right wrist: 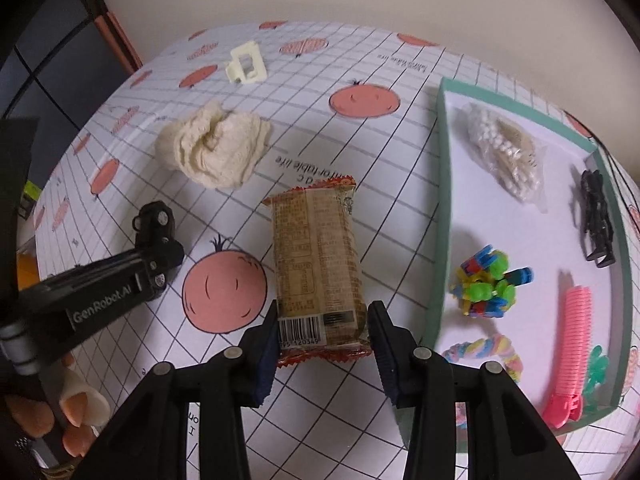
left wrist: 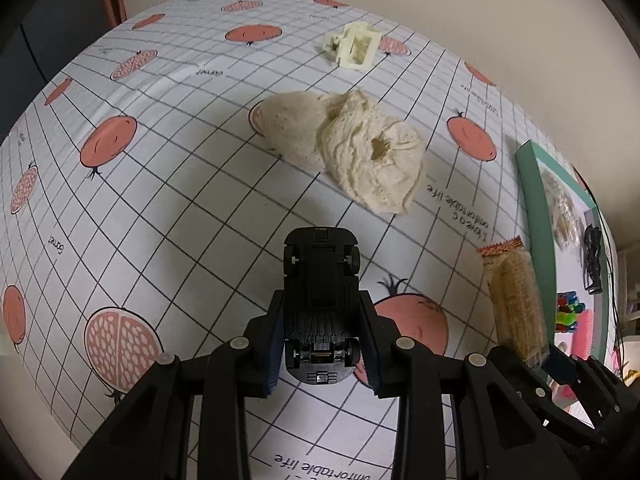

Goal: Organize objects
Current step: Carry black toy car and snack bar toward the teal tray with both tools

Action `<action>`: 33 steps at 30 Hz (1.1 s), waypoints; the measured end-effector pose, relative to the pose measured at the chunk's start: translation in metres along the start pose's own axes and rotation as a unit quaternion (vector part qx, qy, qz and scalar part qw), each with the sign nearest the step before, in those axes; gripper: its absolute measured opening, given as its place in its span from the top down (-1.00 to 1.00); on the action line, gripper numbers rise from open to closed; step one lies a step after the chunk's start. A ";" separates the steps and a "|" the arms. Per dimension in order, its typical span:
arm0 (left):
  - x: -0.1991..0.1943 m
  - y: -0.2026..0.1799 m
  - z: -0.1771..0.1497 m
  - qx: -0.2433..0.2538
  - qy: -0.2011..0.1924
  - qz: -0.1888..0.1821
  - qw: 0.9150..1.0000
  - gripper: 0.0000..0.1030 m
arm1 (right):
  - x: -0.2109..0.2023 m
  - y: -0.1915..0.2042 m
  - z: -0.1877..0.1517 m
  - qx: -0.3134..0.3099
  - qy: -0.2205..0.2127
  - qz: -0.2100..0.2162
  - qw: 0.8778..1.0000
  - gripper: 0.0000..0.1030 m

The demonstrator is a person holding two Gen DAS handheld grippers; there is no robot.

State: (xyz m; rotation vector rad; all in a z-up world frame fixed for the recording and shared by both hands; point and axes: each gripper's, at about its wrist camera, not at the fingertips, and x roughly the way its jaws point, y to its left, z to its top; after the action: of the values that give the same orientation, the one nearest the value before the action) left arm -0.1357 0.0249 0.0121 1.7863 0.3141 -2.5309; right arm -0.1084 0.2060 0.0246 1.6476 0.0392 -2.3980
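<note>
Left fingers tight on upturned toy car, right fingers gripping snack packet.

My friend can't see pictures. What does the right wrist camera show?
The right gripper is shut on a snack packet above a fruit-print tablecloth. To its right, a green-rimmed tray holds hair clips and toys; a cream scrunchie lies behind.

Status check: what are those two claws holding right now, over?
Left gripper shut on black toy car. Right gripper shut on snack packet. Green tray right alongside, path clear.
</note>
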 end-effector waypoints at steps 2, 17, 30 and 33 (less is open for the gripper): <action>-0.003 -0.003 0.000 0.001 -0.009 -0.003 1.000 0.32 | -0.007 0.001 -0.001 0.007 -0.011 0.001 1.000 0.14; -0.036 -0.044 -0.002 0.051 -0.093 -0.051 0.993 0.33 | -0.051 -0.058 -0.004 0.099 -0.134 -0.023 0.986 0.14; -0.042 -0.110 -0.027 0.112 -0.099 -0.105 0.983 0.33 | -0.061 -0.122 -0.031 0.169 -0.135 -0.077 0.973 0.14; -0.041 -0.126 -0.035 0.128 -0.099 -0.113 0.980 0.33 | -0.061 -0.133 -0.037 0.185 -0.133 -0.082 0.970 0.14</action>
State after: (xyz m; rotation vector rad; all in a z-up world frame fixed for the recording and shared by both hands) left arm -0.1069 0.1508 0.0584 1.6353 0.2019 -3.0042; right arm -0.0809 0.3518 0.0529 1.4900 -0.3529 -2.8739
